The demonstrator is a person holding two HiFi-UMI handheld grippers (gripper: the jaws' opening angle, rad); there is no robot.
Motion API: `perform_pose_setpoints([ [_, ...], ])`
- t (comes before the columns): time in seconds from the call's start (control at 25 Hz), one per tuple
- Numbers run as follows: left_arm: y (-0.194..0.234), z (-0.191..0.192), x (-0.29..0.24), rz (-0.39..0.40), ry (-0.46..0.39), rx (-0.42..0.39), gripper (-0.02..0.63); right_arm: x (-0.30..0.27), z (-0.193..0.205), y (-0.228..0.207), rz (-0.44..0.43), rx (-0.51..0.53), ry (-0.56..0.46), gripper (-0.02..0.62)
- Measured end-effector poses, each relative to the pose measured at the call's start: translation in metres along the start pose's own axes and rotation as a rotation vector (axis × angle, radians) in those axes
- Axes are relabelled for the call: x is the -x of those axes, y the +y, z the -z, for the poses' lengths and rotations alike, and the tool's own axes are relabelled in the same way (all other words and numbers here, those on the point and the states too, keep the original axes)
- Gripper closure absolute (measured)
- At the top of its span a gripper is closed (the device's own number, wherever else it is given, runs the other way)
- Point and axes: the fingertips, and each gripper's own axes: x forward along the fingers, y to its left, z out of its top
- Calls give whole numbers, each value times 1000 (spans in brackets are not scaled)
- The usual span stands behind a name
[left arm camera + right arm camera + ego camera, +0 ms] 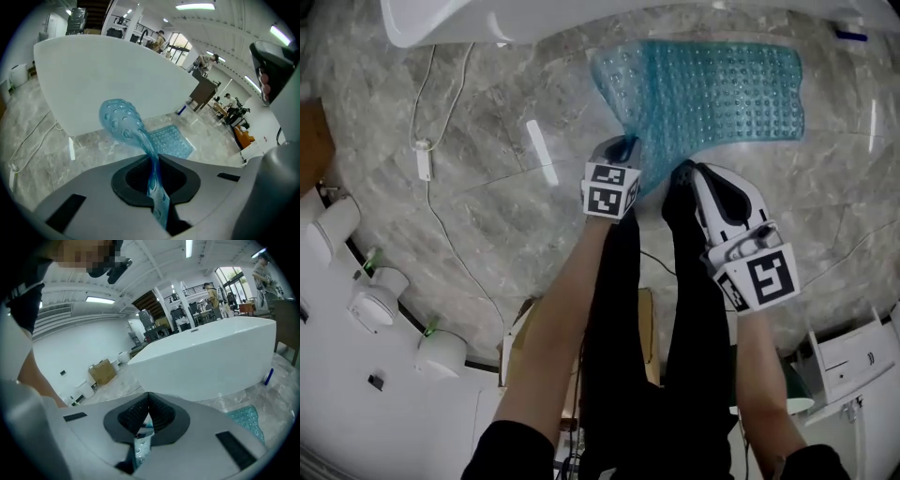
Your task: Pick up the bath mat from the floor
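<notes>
A translucent blue bath mat (722,94) with round bumps lies on the grey marble floor in front of a white bathtub (487,19). My left gripper (625,148) is shut on the mat's near left corner, which is pulled up into a fold. In the left gripper view the mat (124,122) runs as a thin strip between the closed jaws of the left gripper (152,161). My right gripper (682,173) is shut on the near edge just to the right. The right gripper view shows a bit of mat (140,446) pinched low in the right gripper (147,411).
The bathtub (211,357) stands just beyond the mat. A white cable (441,225) with a small box (423,159) trails across the floor on the left. White fixtures (375,300) line the left side. A blue bottle (268,377) stands by the tub. The person's dark legs are below the grippers.
</notes>
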Motion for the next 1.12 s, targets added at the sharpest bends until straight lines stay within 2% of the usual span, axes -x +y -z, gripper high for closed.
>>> perform_pose_setpoints([
  [0.48, -184, -111, 85, 109, -126, 19, 577, 155, -103, -35, 106, 33, -104, 583],
  [0.72, -253, -166, 131, 168, -192, 4, 577, 237, -141, -51, 190, 80, -147, 582],
  [0.88, -297, -208, 163, 218, -253, -46, 577, 282, -156, -60, 274, 92, -166, 582],
  [1.12, -343, -261, 220, 289, -358, -28, 577, 345, -185, -58, 349, 43, -222, 582],
])
